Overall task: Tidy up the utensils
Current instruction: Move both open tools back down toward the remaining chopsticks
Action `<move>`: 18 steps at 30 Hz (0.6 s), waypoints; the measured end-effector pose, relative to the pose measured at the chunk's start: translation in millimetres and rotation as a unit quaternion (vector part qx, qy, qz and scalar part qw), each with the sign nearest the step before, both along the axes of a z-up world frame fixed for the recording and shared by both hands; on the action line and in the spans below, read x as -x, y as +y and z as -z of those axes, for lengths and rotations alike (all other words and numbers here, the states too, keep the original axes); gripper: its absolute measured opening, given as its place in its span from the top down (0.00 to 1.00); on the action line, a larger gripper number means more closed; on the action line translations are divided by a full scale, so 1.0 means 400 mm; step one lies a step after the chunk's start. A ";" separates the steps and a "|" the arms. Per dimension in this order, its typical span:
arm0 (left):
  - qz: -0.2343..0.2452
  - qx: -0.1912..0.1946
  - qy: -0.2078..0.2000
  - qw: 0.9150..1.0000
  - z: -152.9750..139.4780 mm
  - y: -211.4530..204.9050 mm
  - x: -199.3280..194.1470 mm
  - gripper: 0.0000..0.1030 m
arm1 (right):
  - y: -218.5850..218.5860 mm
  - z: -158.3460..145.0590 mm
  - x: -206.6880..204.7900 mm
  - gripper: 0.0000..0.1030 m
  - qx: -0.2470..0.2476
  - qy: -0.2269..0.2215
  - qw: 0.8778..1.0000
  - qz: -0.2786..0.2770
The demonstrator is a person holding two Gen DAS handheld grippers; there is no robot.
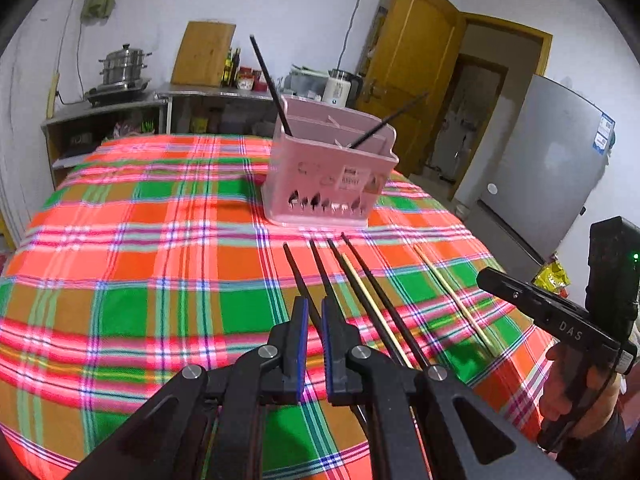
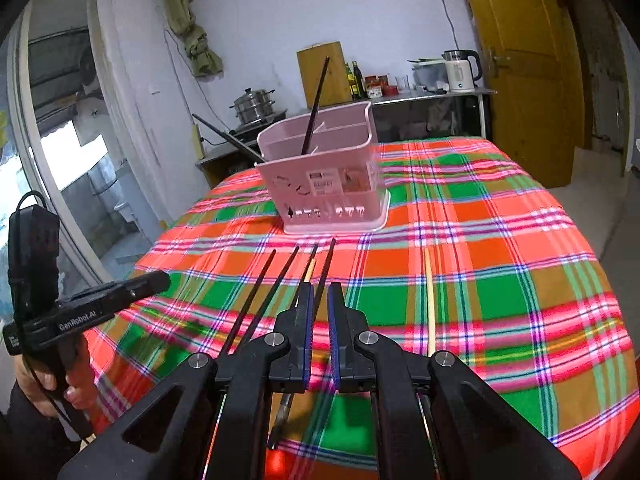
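Observation:
A pink utensil holder stands on the plaid tablecloth, with two black chopsticks leaning in it; it also shows in the right wrist view. Several black chopsticks and two pale wooden chopsticks lie in front of it. My left gripper hovers just above them, jaws slightly apart, with one black chopstick running between the fingers. My right gripper stands the same way over another black chopstick. Whether either one pinches its chopstick is unclear.
A counter with a steamer pot, cutting board, bottles and a kettle runs along the back wall. A yellow door and a grey fridge stand at the right. The table edge curves close on both sides.

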State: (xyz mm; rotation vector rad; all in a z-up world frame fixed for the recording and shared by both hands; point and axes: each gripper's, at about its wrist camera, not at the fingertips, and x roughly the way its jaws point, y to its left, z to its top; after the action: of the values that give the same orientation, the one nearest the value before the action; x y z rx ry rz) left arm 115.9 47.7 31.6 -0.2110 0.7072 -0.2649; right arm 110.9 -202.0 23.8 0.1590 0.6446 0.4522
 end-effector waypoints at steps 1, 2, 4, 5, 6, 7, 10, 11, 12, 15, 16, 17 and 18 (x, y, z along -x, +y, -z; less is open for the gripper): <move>0.000 0.000 0.005 1.000 0.007 -0.003 -0.003 0.94 | 0.003 0.002 0.001 0.93 0.000 0.001 1.000 -0.001; -0.002 -0.002 0.010 1.000 0.012 -0.004 -0.007 0.93 | 0.006 0.005 0.002 0.93 0.001 0.003 1.000 -0.002; -0.004 -0.001 0.017 1.000 0.021 -0.004 -0.015 0.92 | 0.009 0.009 0.001 0.91 0.002 0.006 1.000 -0.004; -0.004 0.001 0.021 1.000 0.027 -0.003 -0.021 0.91 | 0.011 0.011 -0.001 0.88 0.001 0.008 1.000 -0.005; -0.005 0.002 0.024 1.000 0.030 -0.004 -0.026 0.91 | 0.011 0.013 -0.004 0.86 0.002 0.011 1.000 -0.006; -0.006 0.001 0.027 1.000 0.034 -0.006 -0.031 0.91 | 0.012 0.017 -0.006 0.86 0.002 0.012 1.000 -0.006; -0.008 -0.002 0.036 0.999 0.046 -0.011 -0.049 0.91 | 0.014 0.024 -0.014 0.86 0.003 0.017 1.000 -0.006; -0.009 -0.002 0.040 0.999 0.049 -0.012 -0.056 0.91 | 0.016 0.025 -0.017 0.86 0.004 0.019 1.000 -0.005; -0.008 -0.002 0.043 0.999 0.052 -0.014 -0.063 0.90 | 0.019 0.027 -0.022 0.86 0.007 0.021 1.000 -0.005; -0.005 -0.004 0.050 0.999 0.060 -0.026 -0.091 0.90 | 0.027 0.033 -0.032 0.86 0.013 0.027 1.000 -0.004; -0.004 -0.004 0.052 0.999 0.062 -0.028 -0.097 0.90 | 0.029 0.035 -0.036 0.86 0.015 0.029 0.999 -0.004; -0.006 -0.005 0.058 0.998 0.069 -0.032 -0.111 0.90 | 0.033 0.036 -0.042 0.86 0.019 0.031 0.999 -0.003; -0.007 -0.005 0.062 0.998 0.074 -0.035 -0.122 0.90 | 0.036 0.037 -0.047 0.86 0.021 0.033 0.999 -0.003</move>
State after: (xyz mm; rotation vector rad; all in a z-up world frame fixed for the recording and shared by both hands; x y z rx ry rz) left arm 164.7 33.6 1.9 -0.2234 0.8296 -0.2357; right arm 129.8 -187.6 8.9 0.1320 0.7196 0.4402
